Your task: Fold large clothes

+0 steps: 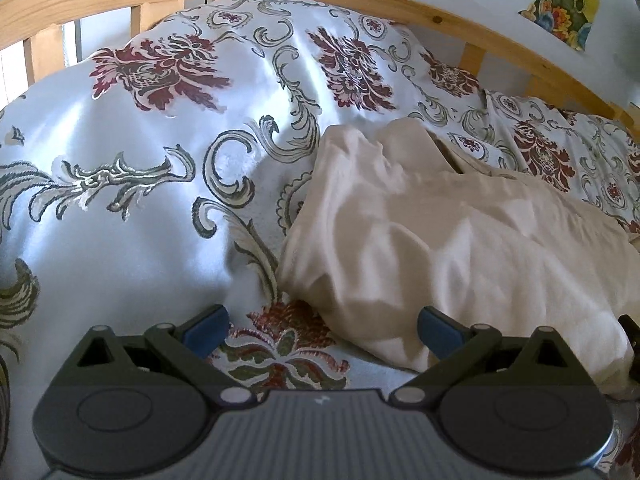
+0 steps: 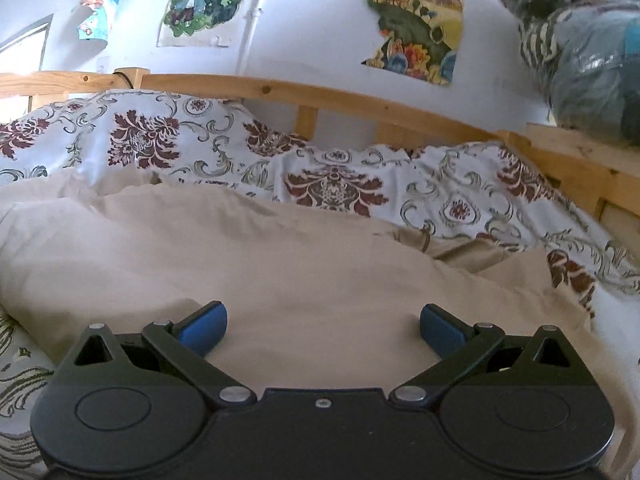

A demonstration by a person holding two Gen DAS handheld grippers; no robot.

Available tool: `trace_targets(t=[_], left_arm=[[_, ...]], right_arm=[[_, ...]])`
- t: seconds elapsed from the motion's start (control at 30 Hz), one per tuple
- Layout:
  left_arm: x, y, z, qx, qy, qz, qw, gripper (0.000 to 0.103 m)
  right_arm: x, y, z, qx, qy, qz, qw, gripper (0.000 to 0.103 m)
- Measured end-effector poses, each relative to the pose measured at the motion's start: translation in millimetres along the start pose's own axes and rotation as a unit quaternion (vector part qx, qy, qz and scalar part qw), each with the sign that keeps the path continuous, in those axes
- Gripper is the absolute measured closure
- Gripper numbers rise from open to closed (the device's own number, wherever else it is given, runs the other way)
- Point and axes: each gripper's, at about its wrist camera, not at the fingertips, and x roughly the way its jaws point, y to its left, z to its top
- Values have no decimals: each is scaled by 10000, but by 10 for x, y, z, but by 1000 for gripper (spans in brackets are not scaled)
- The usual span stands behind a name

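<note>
A large beige garment (image 1: pixel 452 248) lies crumpled on a floral bedspread (image 1: pixel 120 208). In the left wrist view it fills the right half. My left gripper (image 1: pixel 322 332) is open and empty, just in front of the garment's near left edge, with its right fingertip (image 1: pixel 438 330) against the cloth. In the right wrist view the garment (image 2: pixel 260 248) spreads across the middle. My right gripper (image 2: pixel 322 330) is open and empty, hovering over the garment's near part.
A wooden bed rail (image 1: pixel 360 4) runs behind the bedspread (image 2: pixel 460 200), also seen in the right wrist view (image 2: pixel 320 94). Posters (image 2: pixel 416 20) hang on the white wall. A plastic-wrapped bundle (image 2: pixel 588 52) sits on a wooden ledge at right.
</note>
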Motion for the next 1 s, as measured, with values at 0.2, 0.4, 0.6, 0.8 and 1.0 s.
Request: trace_targets(t=[0.2, 0.4, 0.6, 0.8, 1.0], left_arm=[[5, 18, -11, -41, -23, -59, 10000, 1], [-93, 184, 3, -481, -223, -338, 9980, 2], [-140, 380, 83, -950, -483, -405, 9935, 30], [-23, 345, 161, -627, -274, -564, 9961, 71], [120, 379, 190, -731, -2, -654, 9952, 69]], right_arm=[[46, 6, -48, 46, 90, 9, 9999, 1], [49, 11, -45, 48, 94, 5, 9999, 1], [48, 7, -44, 51, 92, 7, 9999, 1], [48, 8, -46, 53, 88, 6, 9999, 1], [48, 10, -45, 56, 90, 4, 9999, 1]])
